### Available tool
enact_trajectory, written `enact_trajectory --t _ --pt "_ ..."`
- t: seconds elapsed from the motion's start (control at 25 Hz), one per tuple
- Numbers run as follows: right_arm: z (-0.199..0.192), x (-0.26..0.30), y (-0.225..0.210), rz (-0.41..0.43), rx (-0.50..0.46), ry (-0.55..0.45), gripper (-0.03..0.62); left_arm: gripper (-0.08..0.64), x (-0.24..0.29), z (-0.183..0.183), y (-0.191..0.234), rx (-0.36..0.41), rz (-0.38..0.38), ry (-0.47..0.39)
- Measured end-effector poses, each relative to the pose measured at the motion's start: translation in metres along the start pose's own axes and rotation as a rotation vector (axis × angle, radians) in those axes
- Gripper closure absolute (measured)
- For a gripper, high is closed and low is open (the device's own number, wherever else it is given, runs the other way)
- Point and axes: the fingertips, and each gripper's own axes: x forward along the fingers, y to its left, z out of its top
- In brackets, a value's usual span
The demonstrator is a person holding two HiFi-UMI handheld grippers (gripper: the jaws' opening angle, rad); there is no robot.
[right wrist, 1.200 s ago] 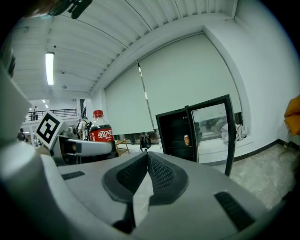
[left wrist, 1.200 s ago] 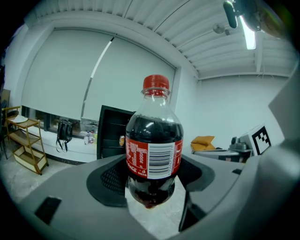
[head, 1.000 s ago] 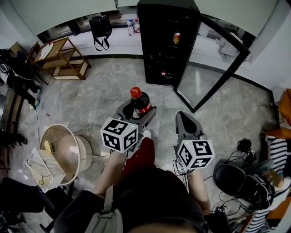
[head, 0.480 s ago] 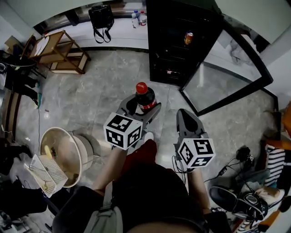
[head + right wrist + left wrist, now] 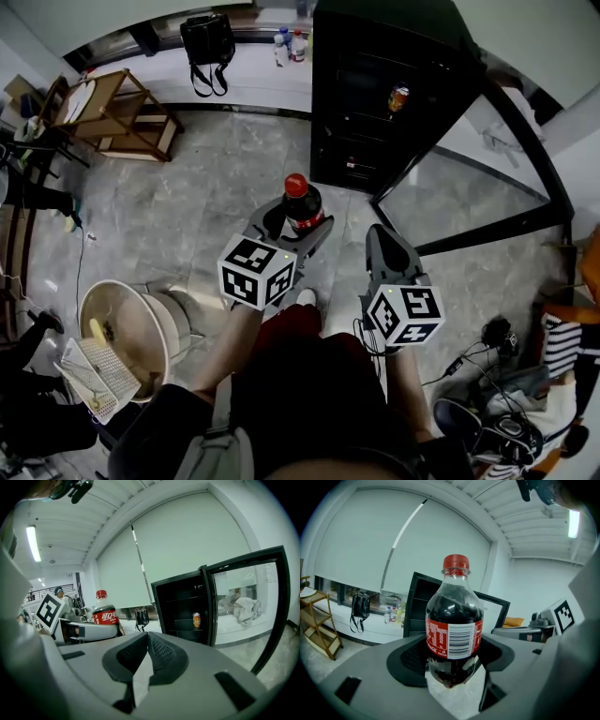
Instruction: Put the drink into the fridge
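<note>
A cola bottle point(image 5: 302, 208) with a red cap and red label stands upright between the jaws of my left gripper point(image 5: 294, 221), which is shut on it; its dark lower body point(image 5: 453, 634) sits in the jaw recesses. My right gripper point(image 5: 384, 246) is shut with nothing in it, its jaw tips point(image 5: 146, 641) meeting. The black fridge point(image 5: 384, 94) stands ahead, a floor's stretch away, with its glass door point(image 5: 478, 178) swung open to the right. An orange can point(image 5: 398, 97) stands on an upper shelf, and the orange can point(image 5: 197, 619) shows from the right gripper too.
A wooden shelf rack point(image 5: 108, 117) stands at the far left. A black bag point(image 5: 206, 42) and bottles point(image 5: 289, 45) rest on the white ledge. A round basin point(image 5: 131, 323) with a wire basket lies at my left. Cables and shoes point(image 5: 506, 412) lie at the right.
The fridge has come nearer and shifted right in the head view as I walk forward. Both grippers keep their pose, the bottle still held in the left one.
</note>
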Motion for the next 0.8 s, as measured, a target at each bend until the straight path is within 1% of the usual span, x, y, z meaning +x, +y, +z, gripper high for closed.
enact_trajectory --t 0.2,0.36,0.6,0.8 --pt "0.006 0.018 -0.007 0.002 -0.018 0.013 0.574 0.242 0.013 0.000 0.013 -0.023 0.009 0.001" --pt "0.005 0.034 -0.025 0.012 -0.025 0.037 0.574 0.242 0.030 -0.002 0.020 -0.048 0.033 0.001" --pt "0.010 0.060 -0.053 0.061 -0.051 0.070 0.574 0.242 0.056 0.001 0.027 -0.070 0.104 -0.019" --pt "0.021 0.082 -0.087 0.138 -0.075 0.095 0.574 0.242 0.091 0.006 0.029 -0.098 0.187 -0.039"
